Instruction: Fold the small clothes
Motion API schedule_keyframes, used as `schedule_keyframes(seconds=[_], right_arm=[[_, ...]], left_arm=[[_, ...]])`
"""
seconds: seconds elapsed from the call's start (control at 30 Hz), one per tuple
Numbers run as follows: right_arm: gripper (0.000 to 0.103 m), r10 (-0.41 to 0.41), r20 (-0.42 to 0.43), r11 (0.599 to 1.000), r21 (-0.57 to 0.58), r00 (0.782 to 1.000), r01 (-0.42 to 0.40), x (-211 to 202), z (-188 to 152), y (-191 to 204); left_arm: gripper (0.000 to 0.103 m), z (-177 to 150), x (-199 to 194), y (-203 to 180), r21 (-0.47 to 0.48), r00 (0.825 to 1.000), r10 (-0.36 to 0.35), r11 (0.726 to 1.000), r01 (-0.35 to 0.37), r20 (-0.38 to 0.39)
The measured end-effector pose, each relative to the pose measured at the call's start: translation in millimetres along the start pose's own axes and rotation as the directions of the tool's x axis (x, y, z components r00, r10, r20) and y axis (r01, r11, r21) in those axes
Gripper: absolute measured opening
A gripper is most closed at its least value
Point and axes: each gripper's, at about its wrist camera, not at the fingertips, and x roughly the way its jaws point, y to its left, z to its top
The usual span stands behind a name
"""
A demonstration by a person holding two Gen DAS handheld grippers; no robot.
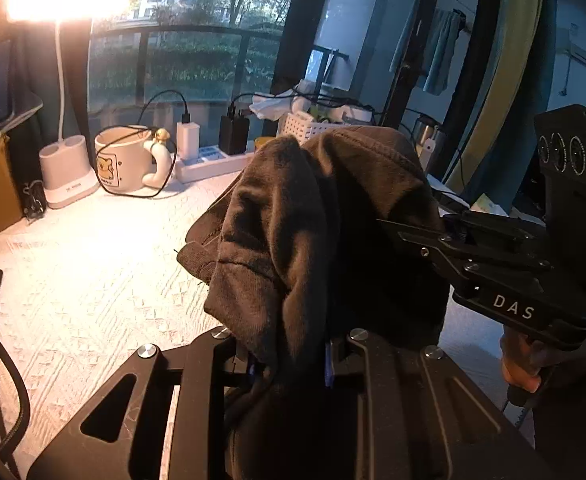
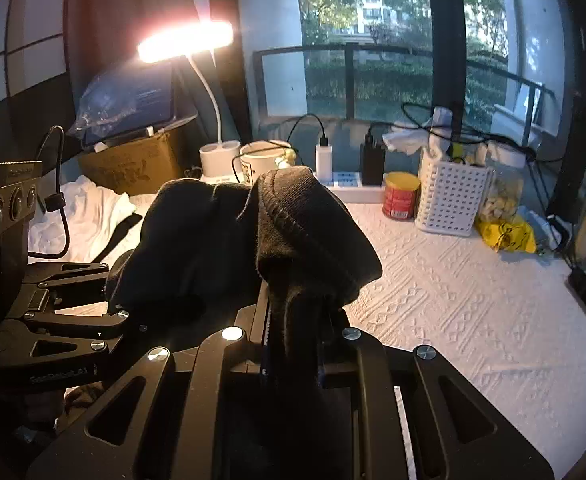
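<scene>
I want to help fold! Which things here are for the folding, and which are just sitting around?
For the folding:
- dark garment, held up off the table
- left gripper, jaws shut on it
- right gripper, jaws shut on it

Just sitting around:
- mug
- desk lamp
- power strip
- red can
- white basket
- white cloth

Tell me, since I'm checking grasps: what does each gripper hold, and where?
Both grip the dark garment: left gripper and right gripper each pinch a bunched fold, lifted off the table.
</scene>
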Motion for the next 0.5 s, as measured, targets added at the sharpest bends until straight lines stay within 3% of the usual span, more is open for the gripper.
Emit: schedule_keyframes(seconds=[0.5], right_arm=[[0.017,-0.051,0.12,0.997,-0.048,0.992,0.057,-66.7,-4.5,35.0]], left_arm=[[0.02,-10.8,-48.6,-18.6,0.044,0.995,-0.002,0.999,-0.003,0.096]])
